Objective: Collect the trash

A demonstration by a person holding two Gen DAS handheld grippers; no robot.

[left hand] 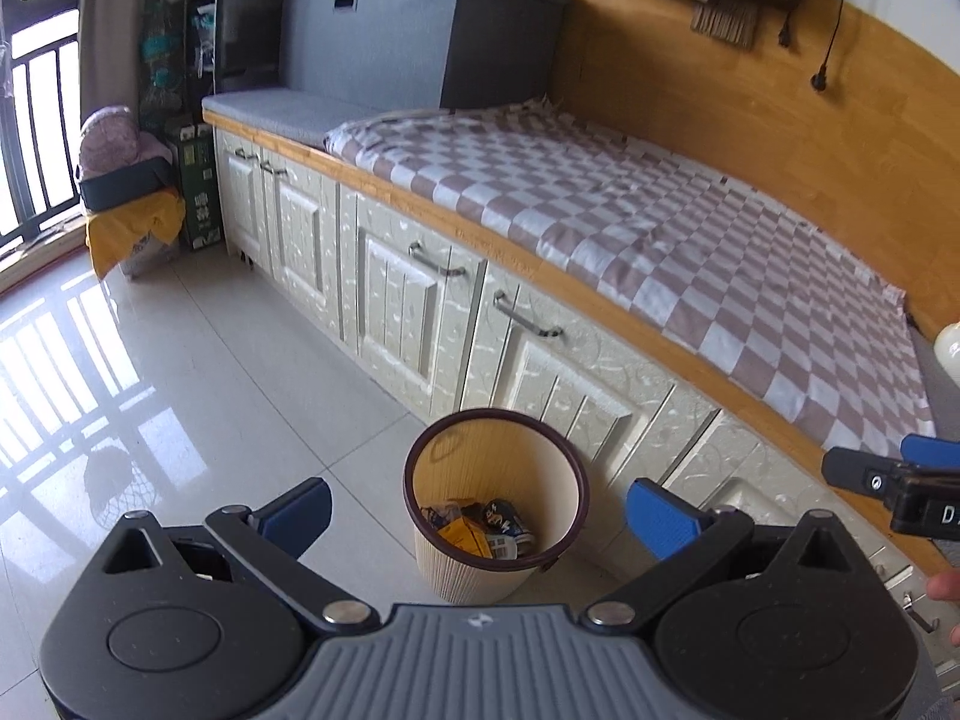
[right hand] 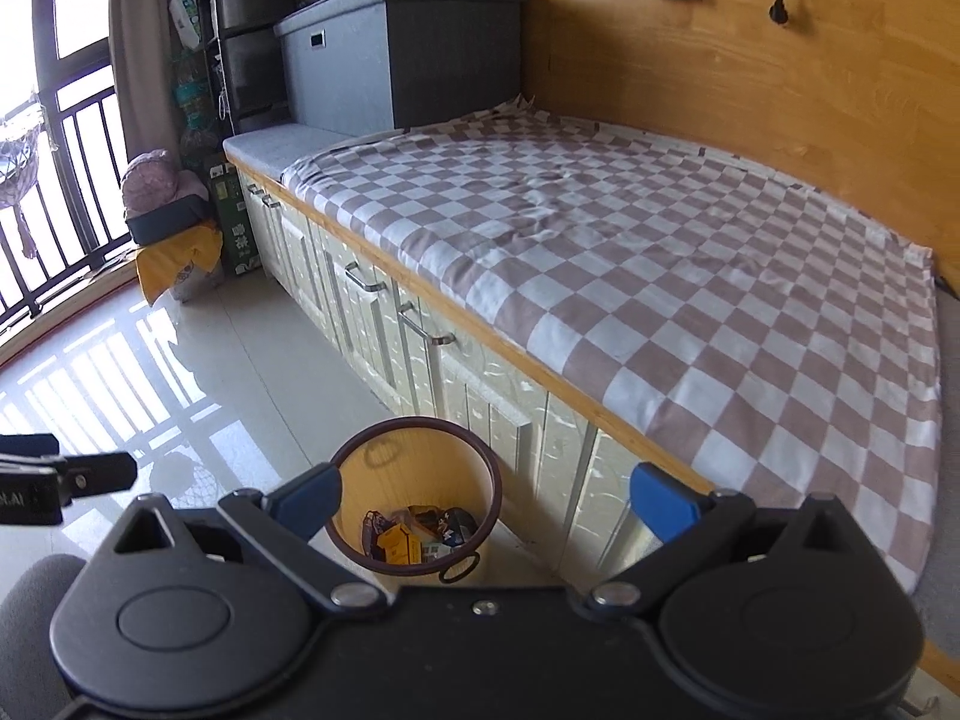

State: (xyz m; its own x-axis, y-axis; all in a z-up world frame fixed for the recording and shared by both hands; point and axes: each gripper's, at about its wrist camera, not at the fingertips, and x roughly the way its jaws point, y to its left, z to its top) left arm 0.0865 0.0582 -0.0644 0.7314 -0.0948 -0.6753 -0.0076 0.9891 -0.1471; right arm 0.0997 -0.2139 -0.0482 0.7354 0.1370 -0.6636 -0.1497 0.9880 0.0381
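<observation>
While both tools hang over the floor: nothing is gripped in either one.
Left gripper (left hand: 480, 516): blue fingers (left hand: 300, 513) spread wide apart, holding nothing, poised above the bin's mouth.
Right gripper (right hand: 486, 501): fingers (right hand: 663, 501) equally wide, also bare; it sits just beside the left one, whose tip shows at the left edge of the right wrist view.
Waste bin (left hand: 432, 564): a beige ribbed tub with a dark brown rim, upright on the pale floor tiles (left hand: 180, 372), close against the cabinet front.
Trash (left hand: 477, 528): crumpled wrappers and a yellow packet lie at the bottom of the bin; I cannot tell the pieces apart.
Cabinets (left hand: 390, 312): cream panelled doors with metal handles, under a wooden edge.
Worktop: it carries a brown-and-white checked cloth (right hand: 630, 276), lying flat with a few creases.
Grey storage box (right hand: 396, 54): at the far end of the cloth, against the wooden wall.
Far corner: a yellow-draped bundle (left hand: 132, 228) by the balcony railing.
</observation>
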